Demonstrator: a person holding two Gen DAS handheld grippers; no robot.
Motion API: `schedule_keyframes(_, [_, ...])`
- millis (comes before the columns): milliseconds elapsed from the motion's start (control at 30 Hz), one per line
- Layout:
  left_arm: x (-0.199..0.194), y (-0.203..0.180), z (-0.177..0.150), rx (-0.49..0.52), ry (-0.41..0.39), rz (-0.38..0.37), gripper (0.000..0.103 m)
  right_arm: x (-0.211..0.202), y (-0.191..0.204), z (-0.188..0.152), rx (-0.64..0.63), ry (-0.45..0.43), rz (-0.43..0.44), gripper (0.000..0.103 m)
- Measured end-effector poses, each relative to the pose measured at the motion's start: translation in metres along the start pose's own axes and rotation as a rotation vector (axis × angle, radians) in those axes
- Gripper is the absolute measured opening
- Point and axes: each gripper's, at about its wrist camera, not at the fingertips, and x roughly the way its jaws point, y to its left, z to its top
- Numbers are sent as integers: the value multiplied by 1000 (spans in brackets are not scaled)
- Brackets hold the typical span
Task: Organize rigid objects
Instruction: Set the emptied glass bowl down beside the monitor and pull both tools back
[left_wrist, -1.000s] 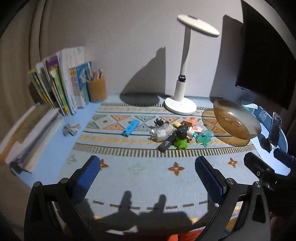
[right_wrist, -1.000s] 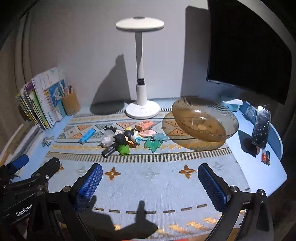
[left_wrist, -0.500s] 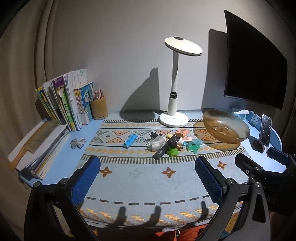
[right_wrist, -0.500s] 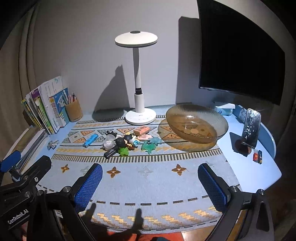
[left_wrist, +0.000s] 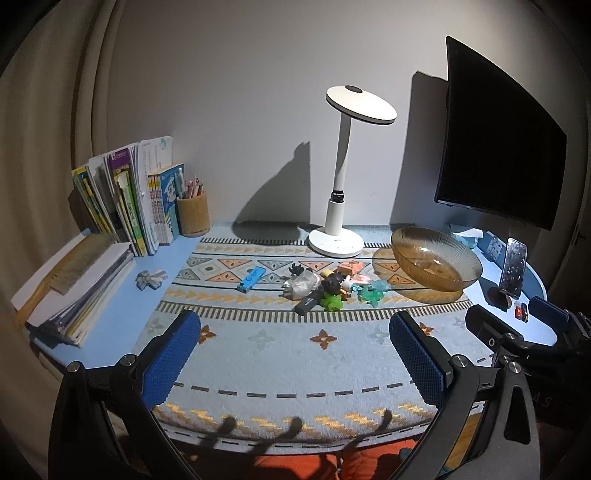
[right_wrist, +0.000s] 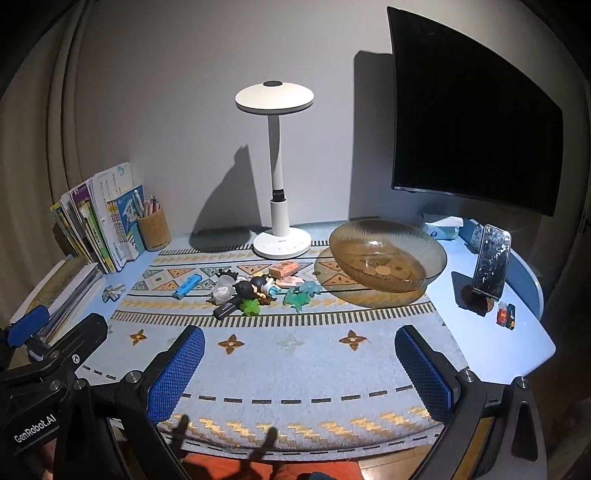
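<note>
Each claw is built of matte black plastic struts with silver round screw heads at the joints. The left claw (left_wrist: 295, 354) carries two fingers (left_wrist: 170, 363) faced with blue, diamond-knurled pads. The right claw (right_wrist: 301, 369) looks the same, its pads (right_wrist: 424, 374) equally blue. At lower left of the right wrist view, white lettering reads "GenRobot.AI".

Left tongs (left_wrist: 295, 354) gape above mat (left_wrist: 295, 350), toys (left_wrist: 325, 286) beyond

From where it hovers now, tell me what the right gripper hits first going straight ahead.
Likely bare mat first, since the open right gripper points down at it. Farther along that line lies the toy pile; depth is unclear.
</note>
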Motion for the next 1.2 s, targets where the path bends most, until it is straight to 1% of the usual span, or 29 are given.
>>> schedule_keyframes(200, [-1,4,-2,-11,-10,-16,102,3,3,0,6,7,16,103])
schedule_keyframes(300, [4,5,0,-8,-20,-26,102,8,7,2,1,1,10,103])
schedule_keyframes(467, [30,-3,9,15,19,-49,102,18,-2,5,22,12,-63,103])
schedule_keyframes(533, [33,-9,11,38,15,-46,102,19,-8,7,35,12,-77,103])
schedule_keyframes(667, [33,-17,8,78,-4,-16,102,27,-15,6,54,24,-65,103])
schedule_keyframes(833, [46,-21,10,67,12,-30,102,49,-20,0,66,69,-43,103])
schedule_keyframes(1033, [69,-31,7,115,27,1,102,73,-31,-8,80,84,-39,103])
schedule_keyframes(1133, [84,-29,7,110,41,21,102,88,-36,-13,101,98,-8,103])
schedule_keyframes(1200, [95,-22,4,82,54,31,102,100,-39,-18,114,109,26,103])
